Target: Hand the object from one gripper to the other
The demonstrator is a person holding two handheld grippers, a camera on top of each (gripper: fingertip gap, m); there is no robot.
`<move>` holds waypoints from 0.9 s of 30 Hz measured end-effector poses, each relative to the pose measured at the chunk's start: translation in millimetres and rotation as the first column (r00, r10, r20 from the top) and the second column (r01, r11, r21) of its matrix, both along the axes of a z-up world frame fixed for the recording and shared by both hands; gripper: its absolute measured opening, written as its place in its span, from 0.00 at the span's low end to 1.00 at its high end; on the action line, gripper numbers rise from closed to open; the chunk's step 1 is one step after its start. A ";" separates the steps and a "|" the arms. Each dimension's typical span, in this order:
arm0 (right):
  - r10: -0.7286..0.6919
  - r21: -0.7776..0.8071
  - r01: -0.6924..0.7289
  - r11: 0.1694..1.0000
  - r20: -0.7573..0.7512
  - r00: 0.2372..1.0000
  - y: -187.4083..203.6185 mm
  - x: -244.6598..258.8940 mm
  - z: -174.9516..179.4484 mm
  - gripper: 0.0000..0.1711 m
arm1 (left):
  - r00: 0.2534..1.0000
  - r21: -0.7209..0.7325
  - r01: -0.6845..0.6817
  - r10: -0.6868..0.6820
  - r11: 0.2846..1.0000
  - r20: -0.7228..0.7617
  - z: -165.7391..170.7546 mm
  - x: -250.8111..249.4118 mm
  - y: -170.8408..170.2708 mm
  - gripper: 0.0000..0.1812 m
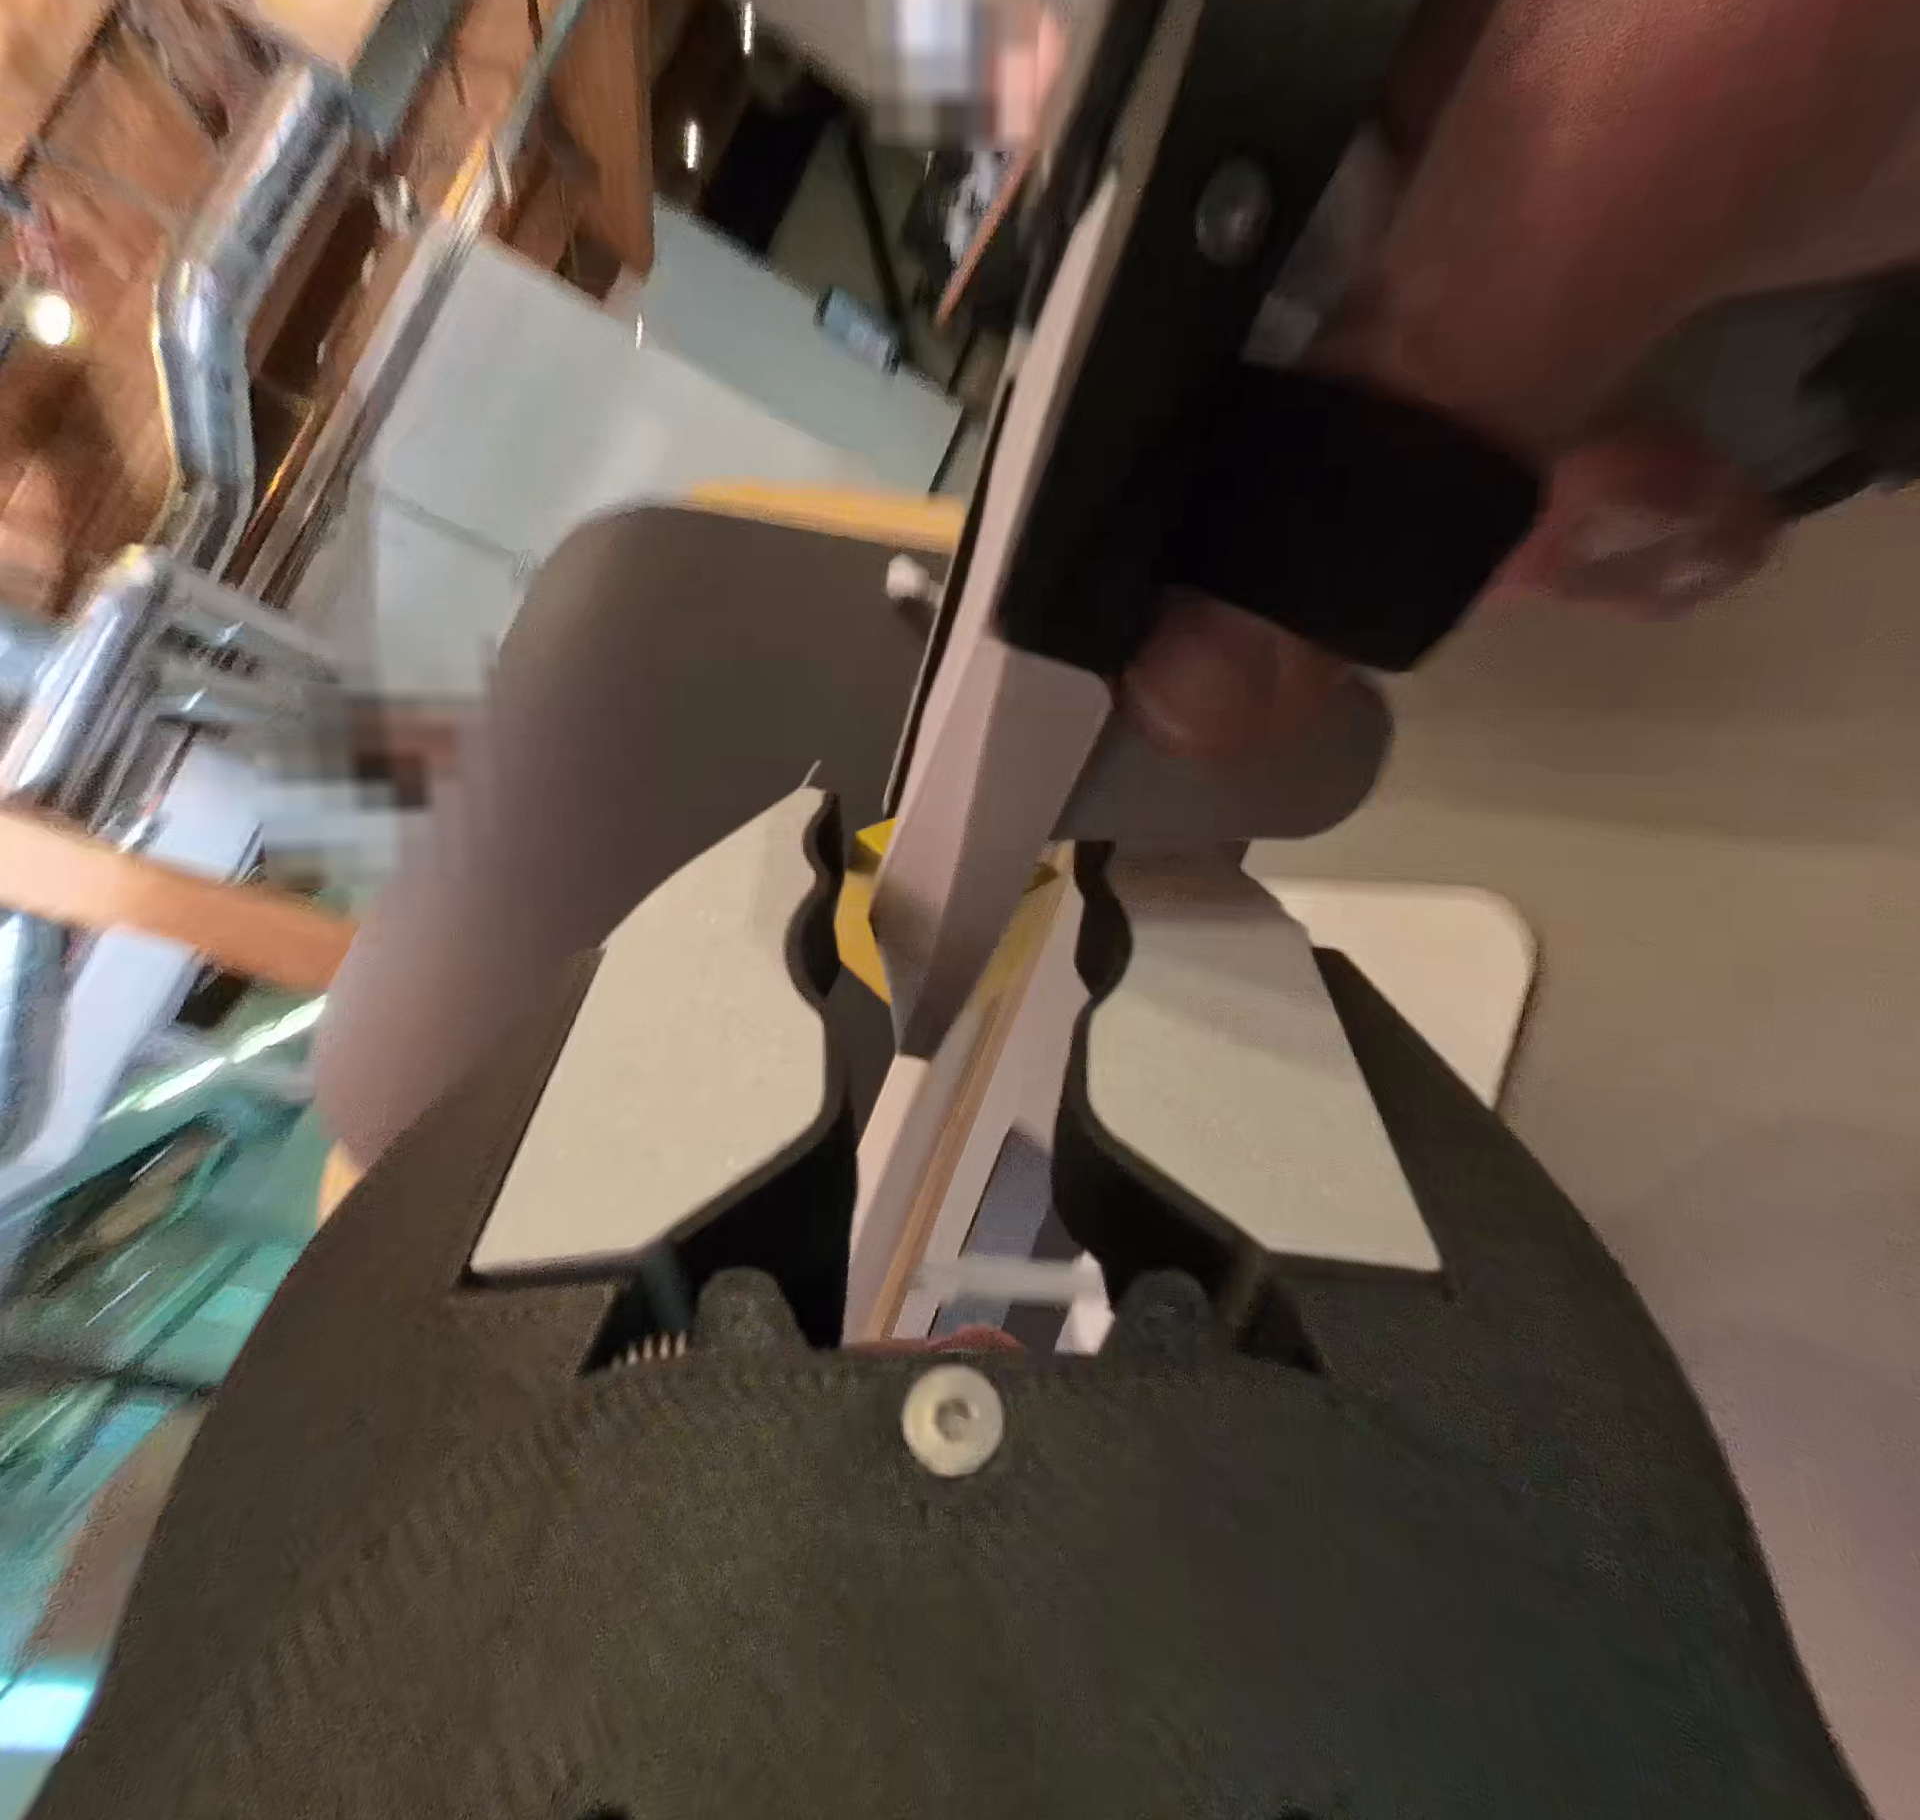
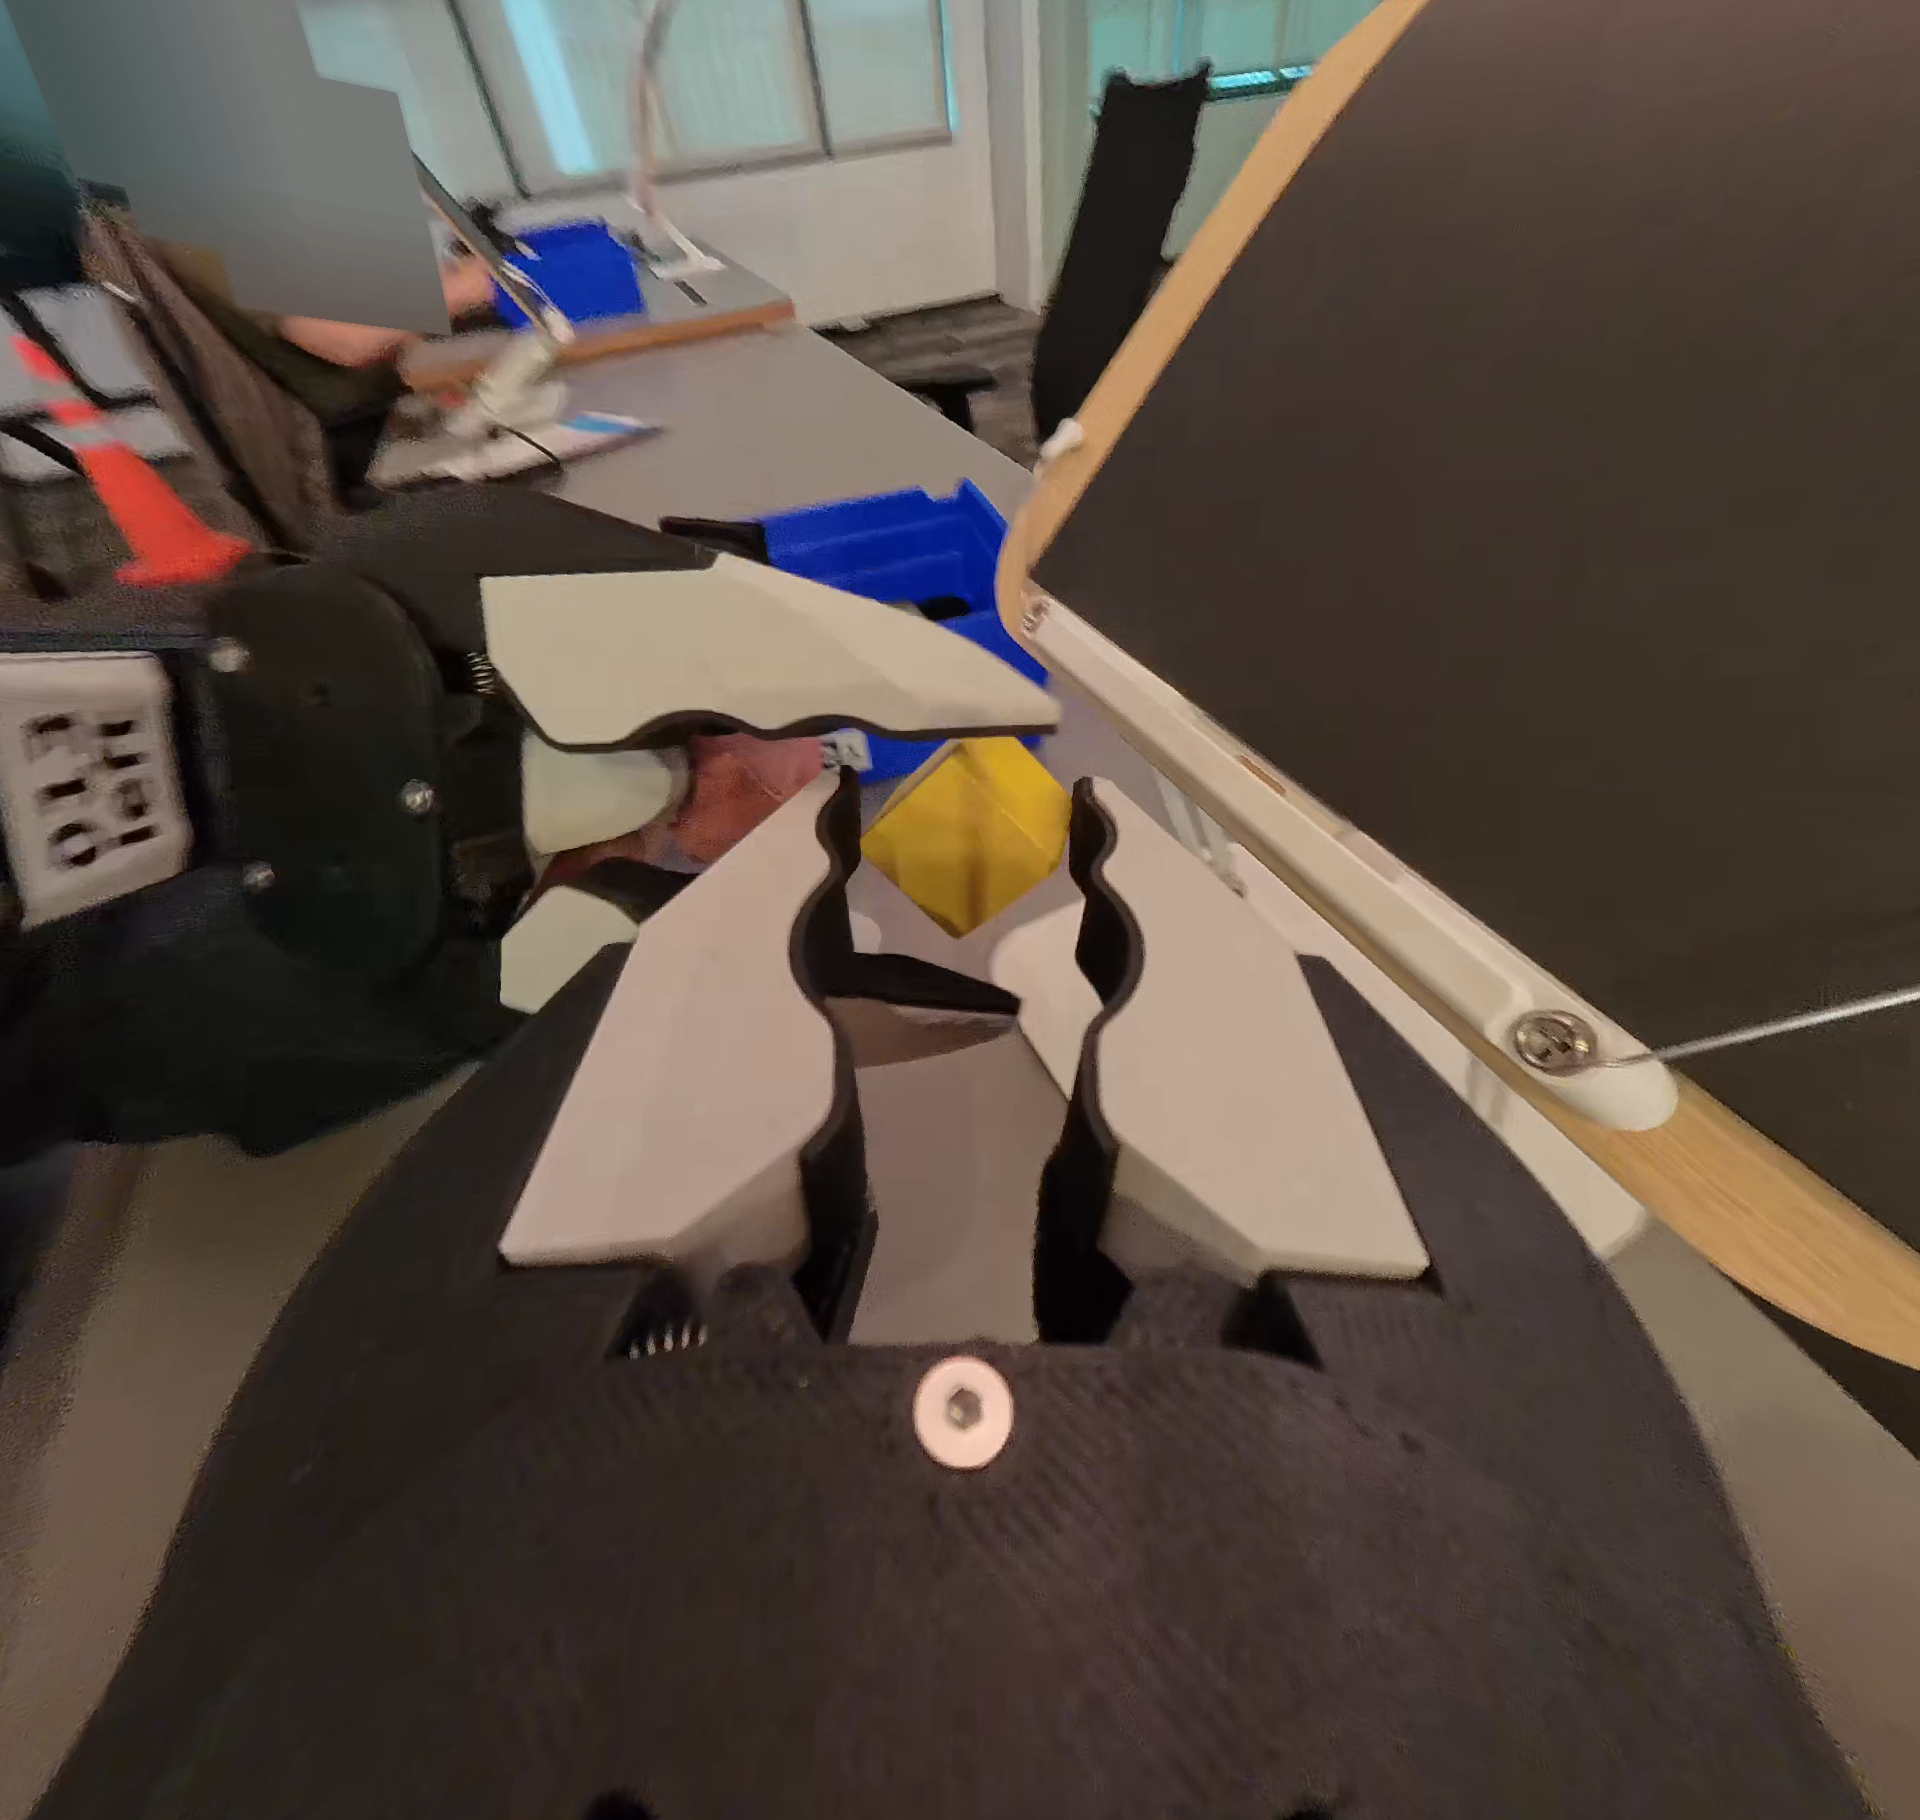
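Right hand-held gripper [image 2: 961, 814] is sitting spread, I'm seeing, yellow block [image 2: 966, 835] at twelve o'clock between its tips; left hand-held gripper [image 1: 956, 861] is pinching that block.

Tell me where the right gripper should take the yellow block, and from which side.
Grip the yellow block on its left and right sides, coming straight ahead. The left gripper seems to clamp it top and bottom, so only those sides look free, and the open right gripper already flanks them.
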State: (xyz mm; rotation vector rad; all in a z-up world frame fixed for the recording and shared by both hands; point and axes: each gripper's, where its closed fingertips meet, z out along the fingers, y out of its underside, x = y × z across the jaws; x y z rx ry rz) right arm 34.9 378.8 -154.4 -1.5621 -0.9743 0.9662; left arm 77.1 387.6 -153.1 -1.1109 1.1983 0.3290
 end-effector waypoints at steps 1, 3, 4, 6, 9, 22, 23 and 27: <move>0.034 -0.023 -0.035 0.999 -0.047 0.998 -3.3 2.0 6.0 0.22 | 0.997 -0.007 0.068 -0.068 0.998 0.035 5.1 1.4 -7.2 0.25; 0.115 -0.057 -0.123 0.991 -0.128 0.985 -11.0 6.8 15.5 0.22 | 0.987 -0.031 0.139 -0.136 0.990 0.082 13.3 -2.2 -13.9 0.28; 0.162 -0.071 -0.176 0.982 -0.169 0.972 -15.7 9.1 19.8 0.22 | 0.976 -0.044 0.197 -0.191 0.979 0.104 16.5 -2.1 -19.8 0.28; 0.279 -0.105 -0.314 0.943 -0.261 0.924 -29.1 13.5 26.5 0.22 | 0.945 -0.073 0.306 -0.293 0.949 0.148 21.6 -1.4 -32.3 0.29; 0.411 -0.148 -0.490 0.859 -0.369 0.833 -46.7 18.9 30.3 0.22 | 0.910 -0.079 0.391 -0.372 0.917 0.182 28.4 -1.0 -44.8 0.33; 0.613 -0.170 -0.750 0.639 -0.476 0.630 -88.2 14.8 27.7 0.22 | 0.863 -0.141 0.505 -0.498 0.851 0.086 16.0 15.5 -75.3 0.22; 0.614 -0.175 -0.754 0.633 -0.480 0.627 -88.5 13.8 26.7 0.22 | 0.869 -0.134 0.495 -0.490 0.858 0.069 14.9 16.0 -74.6 0.21; 0.610 -0.185 -0.766 0.616 -0.503 0.612 -87.7 13.2 25.5 0.22 | 0.881 -0.120 0.473 -0.472 0.873 0.039 12.1 16.7 -72.1 0.22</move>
